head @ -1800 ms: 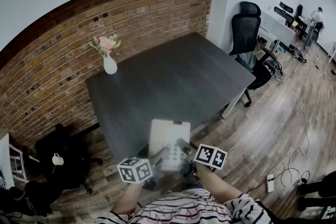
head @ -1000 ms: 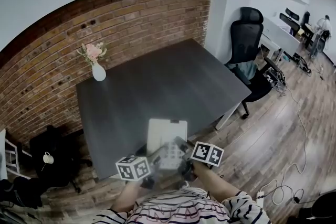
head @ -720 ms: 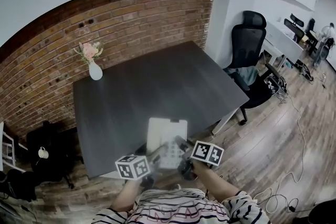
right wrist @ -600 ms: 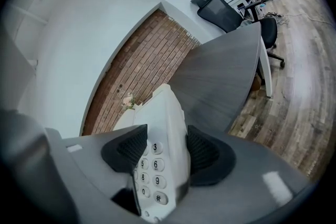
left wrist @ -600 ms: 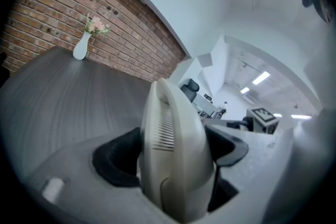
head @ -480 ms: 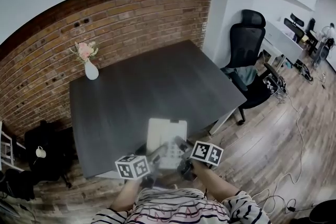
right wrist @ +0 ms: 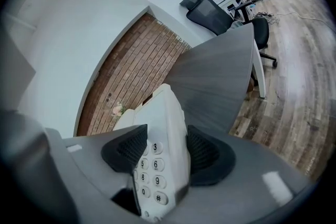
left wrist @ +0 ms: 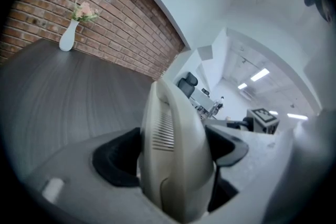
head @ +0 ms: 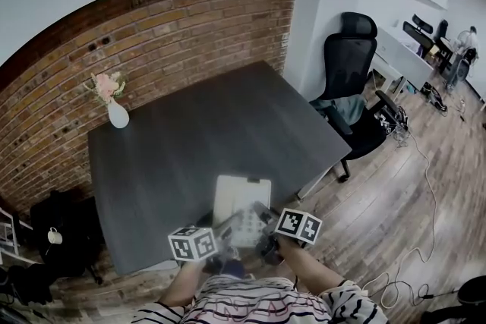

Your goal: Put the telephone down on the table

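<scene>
A cream desk telephone (head: 243, 207) with its handset on top hangs in the air over the near edge of the dark grey table (head: 205, 133). Both grippers hold it from the near side. My left gripper (head: 226, 227) is shut on the handset side; in the left gripper view the black pads (left wrist: 116, 159) press on the ribbed handset (left wrist: 176, 149). My right gripper (head: 263, 221) is shut on the keypad side; in the right gripper view the number keys (right wrist: 156, 165) show between its pads (right wrist: 207, 155).
A white vase with pink flowers (head: 115, 111) stands at the table's far left corner by the brick wall (head: 152, 34). A black office chair (head: 345, 64) stands at the table's right end. Wooden floor (head: 395, 193) with cables lies to the right.
The table has drawn nearer and slid left in the head view, the vase drifting left. The telephone stays held the same way in both grippers, now further over the table's near edge.
</scene>
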`<state>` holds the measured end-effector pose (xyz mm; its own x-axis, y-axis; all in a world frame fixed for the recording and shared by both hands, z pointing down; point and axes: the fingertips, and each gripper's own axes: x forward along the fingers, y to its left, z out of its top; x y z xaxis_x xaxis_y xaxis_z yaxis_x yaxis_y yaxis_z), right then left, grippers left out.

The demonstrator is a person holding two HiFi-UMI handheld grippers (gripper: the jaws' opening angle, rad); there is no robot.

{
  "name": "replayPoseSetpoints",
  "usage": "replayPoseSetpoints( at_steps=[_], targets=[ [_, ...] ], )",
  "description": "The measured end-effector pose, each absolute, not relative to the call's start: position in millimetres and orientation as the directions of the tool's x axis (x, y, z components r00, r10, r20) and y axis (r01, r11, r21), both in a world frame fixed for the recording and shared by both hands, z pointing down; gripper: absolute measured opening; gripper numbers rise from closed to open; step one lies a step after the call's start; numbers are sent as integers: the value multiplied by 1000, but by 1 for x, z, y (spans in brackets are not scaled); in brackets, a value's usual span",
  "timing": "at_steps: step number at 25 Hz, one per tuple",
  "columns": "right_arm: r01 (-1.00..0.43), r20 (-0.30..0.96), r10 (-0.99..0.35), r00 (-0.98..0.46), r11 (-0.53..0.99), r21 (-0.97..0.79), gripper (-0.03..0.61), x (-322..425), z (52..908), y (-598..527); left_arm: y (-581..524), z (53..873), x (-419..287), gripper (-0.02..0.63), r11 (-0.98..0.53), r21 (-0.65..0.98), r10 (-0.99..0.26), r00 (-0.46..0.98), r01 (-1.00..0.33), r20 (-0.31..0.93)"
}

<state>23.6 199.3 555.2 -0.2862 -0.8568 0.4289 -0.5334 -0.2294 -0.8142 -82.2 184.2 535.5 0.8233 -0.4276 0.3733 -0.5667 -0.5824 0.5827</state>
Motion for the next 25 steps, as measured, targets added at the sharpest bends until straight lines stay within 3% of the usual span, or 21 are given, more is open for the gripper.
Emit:
replayPoseSetpoints(
  at_steps=[13, 25],
  targets=[
    [-532, 435, -867, -242, -257, -807, 227, 48, 551, 90, 70, 533, -58, 387, -601, 591, -386, 843, -537, 373],
    [-528, 436, -850, -296, -235, -816, 226, 20, 559, -2, -17, 537, -85, 387, -567, 581, -437, 811, -584, 389]
  ],
)
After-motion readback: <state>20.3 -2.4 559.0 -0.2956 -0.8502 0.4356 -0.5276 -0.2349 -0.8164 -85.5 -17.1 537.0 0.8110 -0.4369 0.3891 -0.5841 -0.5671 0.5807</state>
